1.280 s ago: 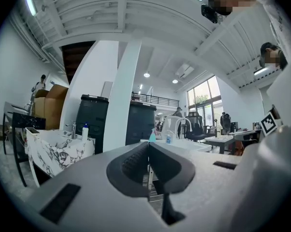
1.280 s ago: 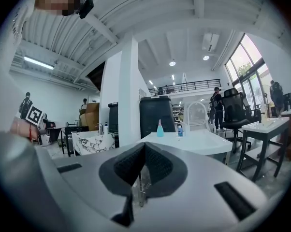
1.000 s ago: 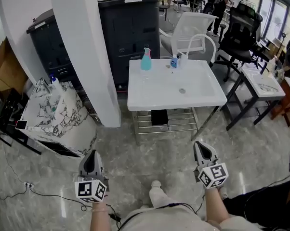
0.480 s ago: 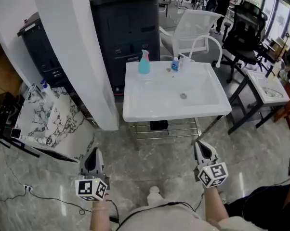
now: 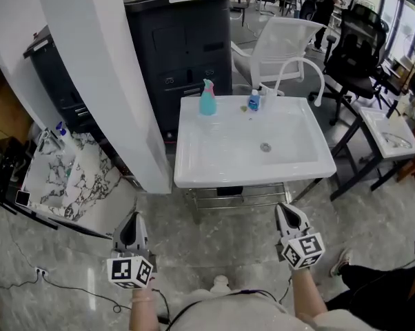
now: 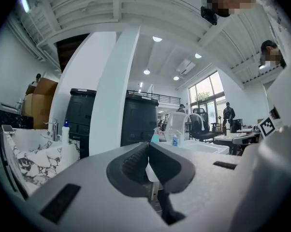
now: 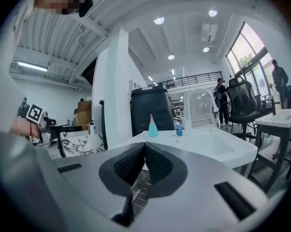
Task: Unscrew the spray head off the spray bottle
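Note:
A teal spray bottle (image 5: 207,98) with a pink spray head stands upright at the far left rim of a white sink unit (image 5: 194,167); it also shows small in the right gripper view (image 7: 152,127) and the left gripper view (image 6: 155,137). My left gripper (image 5: 131,231) hangs low at the left, shut and empty, well short of the sink. On the other side my right gripper (image 5: 289,219) is shut too, with nothing between its jaws, just short of the sink's near edge.
A small blue bottle (image 5: 254,101) stands by the white tap (image 5: 294,71). A white pillar (image 5: 100,74) and a black cabinet (image 5: 183,40) rise to the left and behind. A marble-patterned sink (image 5: 69,178) sits far left, a white chair (image 5: 280,40) and black office chairs beyond. Cables cross the floor.
The white sink unit has come nearer and lower in the head view as I walk toward it. Both grippers keep their places in the view and stay shut.

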